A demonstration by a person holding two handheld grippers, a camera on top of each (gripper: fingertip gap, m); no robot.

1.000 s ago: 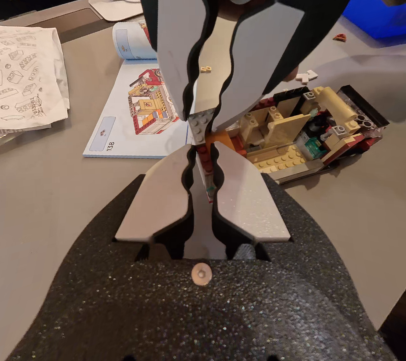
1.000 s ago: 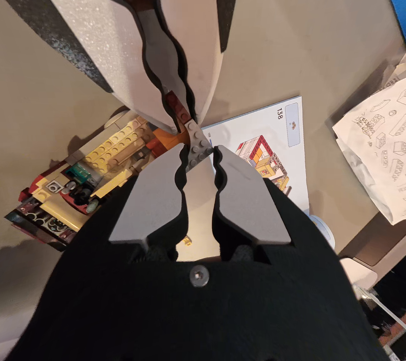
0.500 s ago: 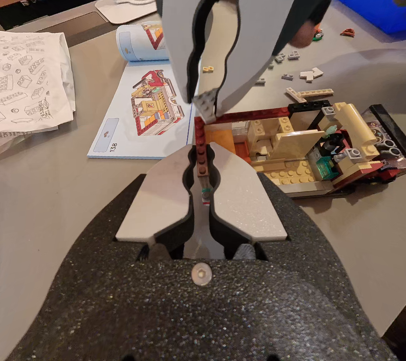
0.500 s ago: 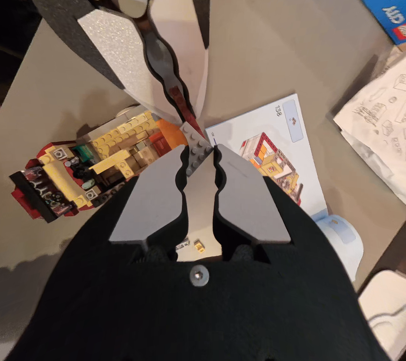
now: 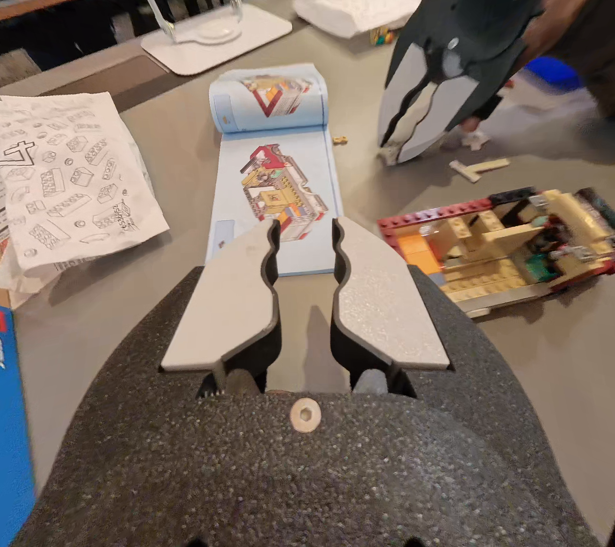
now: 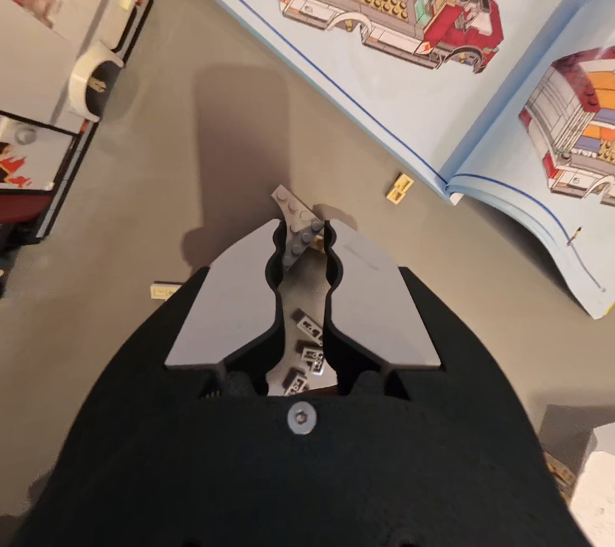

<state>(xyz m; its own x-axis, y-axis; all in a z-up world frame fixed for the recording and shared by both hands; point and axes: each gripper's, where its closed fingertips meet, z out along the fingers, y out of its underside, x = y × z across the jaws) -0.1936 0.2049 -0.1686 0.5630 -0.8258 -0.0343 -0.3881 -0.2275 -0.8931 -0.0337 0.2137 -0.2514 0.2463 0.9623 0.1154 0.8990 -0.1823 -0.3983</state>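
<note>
My left gripper (image 5: pixel 304 231) is open and empty, and it hovers over the near edge of the open instruction booklet (image 5: pixel 273 192). The half-built brick model (image 5: pixel 499 248), dark red, tan and orange, lies on the table to its right, untouched. My right gripper (image 6: pixel 303 231) is shut on a grey wedge plate (image 6: pixel 296 231); both pads press on its edges. It holds the plate low over the table, between the booklet (image 6: pixel 366 32) and the model (image 6: pixel 100 15). The left wrist view shows the right gripper (image 5: pixel 399 148) farther off with the plate (image 5: pixel 389 153) at its tips.
A small yellow piece (image 6: pixel 400 188) lies by the booklet's spine. Several small dark grey pieces (image 6: pixel 309 348) lie under my right gripper. Tan pieces (image 5: pixel 479 168), a printed paper bag (image 5: pixel 66 172), a blue box (image 5: pixel 10 431) and a white lamp base (image 5: pixel 216 39) are around. The tips of one gripper are about 20 cm away from the tips of the other.
My left gripper let go of the model's dark red wall, opened and drew back. My right gripper carried the grey plate away from the model and down toward the table.
</note>
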